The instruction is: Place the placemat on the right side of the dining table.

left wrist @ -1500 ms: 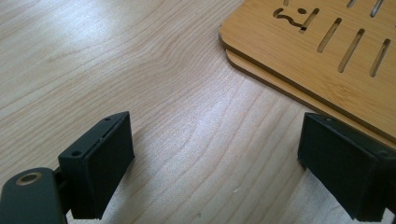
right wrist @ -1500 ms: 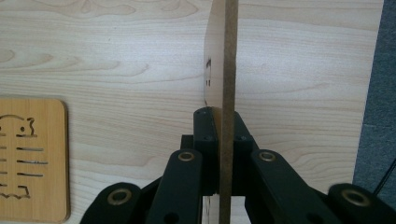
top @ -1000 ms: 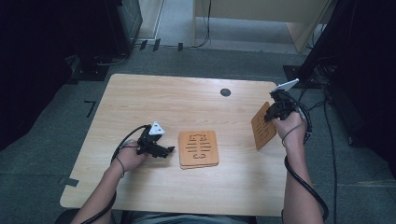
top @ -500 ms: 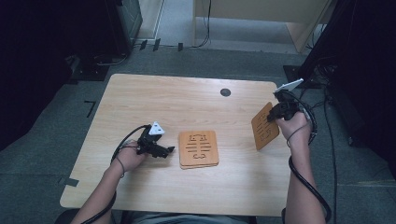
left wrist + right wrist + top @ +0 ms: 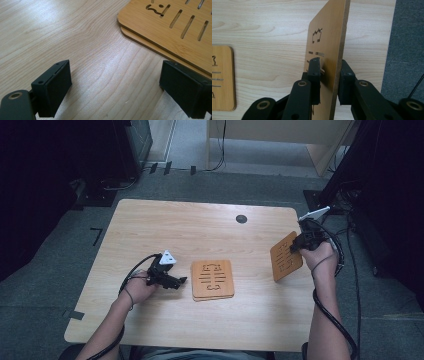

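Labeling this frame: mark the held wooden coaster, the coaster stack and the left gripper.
held wooden coaster (image 5: 329, 37): right gripper view, slotted face above the jaws.
coaster stack (image 5: 213, 278): high view, top coaster's middle.
left gripper (image 5: 115, 87): left gripper view, between the open fingertips.

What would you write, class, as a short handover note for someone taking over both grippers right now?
Right gripper: shut on a wooden slotted board, held on edge above the table's right side.
Left gripper: open, holding nothing, low over the table just left of the stack of boards.
Done: two boards lie stacked flat mid-table.
Left: probably lay the held board on that stack; the left gripper looks placed to steady it.
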### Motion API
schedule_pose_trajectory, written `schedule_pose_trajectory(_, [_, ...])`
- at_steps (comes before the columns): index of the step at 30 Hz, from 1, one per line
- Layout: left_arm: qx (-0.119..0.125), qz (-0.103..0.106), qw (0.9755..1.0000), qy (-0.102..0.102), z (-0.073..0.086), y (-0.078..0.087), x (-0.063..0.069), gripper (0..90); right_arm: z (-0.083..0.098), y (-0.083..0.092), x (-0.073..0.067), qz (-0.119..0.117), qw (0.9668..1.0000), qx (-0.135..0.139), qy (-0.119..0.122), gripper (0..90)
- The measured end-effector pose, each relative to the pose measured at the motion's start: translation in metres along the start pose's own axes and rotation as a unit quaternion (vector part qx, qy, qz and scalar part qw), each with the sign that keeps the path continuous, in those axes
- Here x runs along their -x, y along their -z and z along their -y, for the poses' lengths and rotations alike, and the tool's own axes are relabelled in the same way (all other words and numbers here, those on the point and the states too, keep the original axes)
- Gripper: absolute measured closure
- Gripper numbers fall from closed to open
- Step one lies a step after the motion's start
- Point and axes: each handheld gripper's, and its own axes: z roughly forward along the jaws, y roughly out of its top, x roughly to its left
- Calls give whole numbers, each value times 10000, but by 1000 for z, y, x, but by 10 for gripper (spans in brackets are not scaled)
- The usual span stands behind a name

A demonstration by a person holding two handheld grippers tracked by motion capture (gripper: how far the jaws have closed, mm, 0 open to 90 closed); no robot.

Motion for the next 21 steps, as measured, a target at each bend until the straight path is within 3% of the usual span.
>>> schedule_pose_trajectory(21, [-1, 5, 10000, -4, 0, 0, 0, 96, 1, -14, 7, 91, 9998, -156, -97, 673])
